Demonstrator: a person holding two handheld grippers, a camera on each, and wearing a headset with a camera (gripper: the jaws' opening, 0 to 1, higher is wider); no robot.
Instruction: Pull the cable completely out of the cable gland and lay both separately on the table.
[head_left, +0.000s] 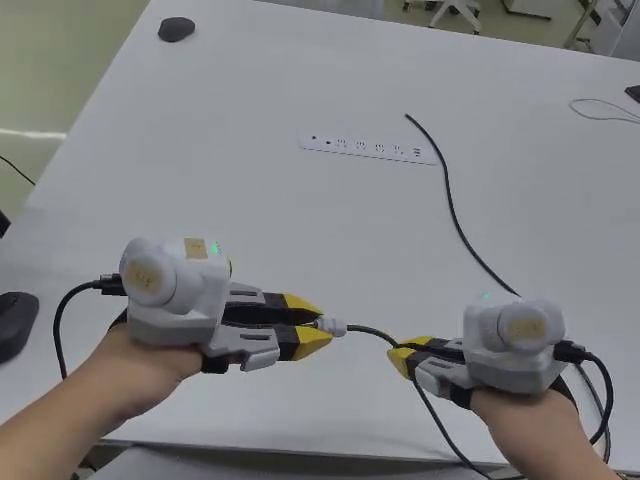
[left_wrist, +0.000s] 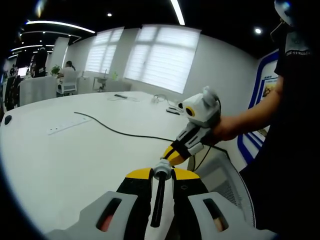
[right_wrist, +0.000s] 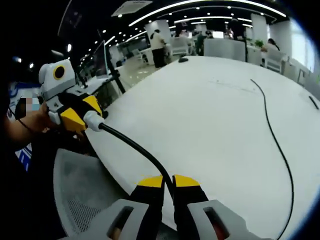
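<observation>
Left tongs and right tongs clamped, tips facing

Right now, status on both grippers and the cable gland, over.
Left gripper shut on cable gland. Right gripper shut on cable, just beyond the gland. Cable not yet out. Power strip far up the table, not in the way.

I work at a white table. A white power strip lies flat on it, well out from my edge. A black cable starts just behind the strip's right end and curves past it toward my side. A small dark rounded object sits far to the strip's left, near the far corner. A thin pale wire lies well to the strip's right.
</observation>
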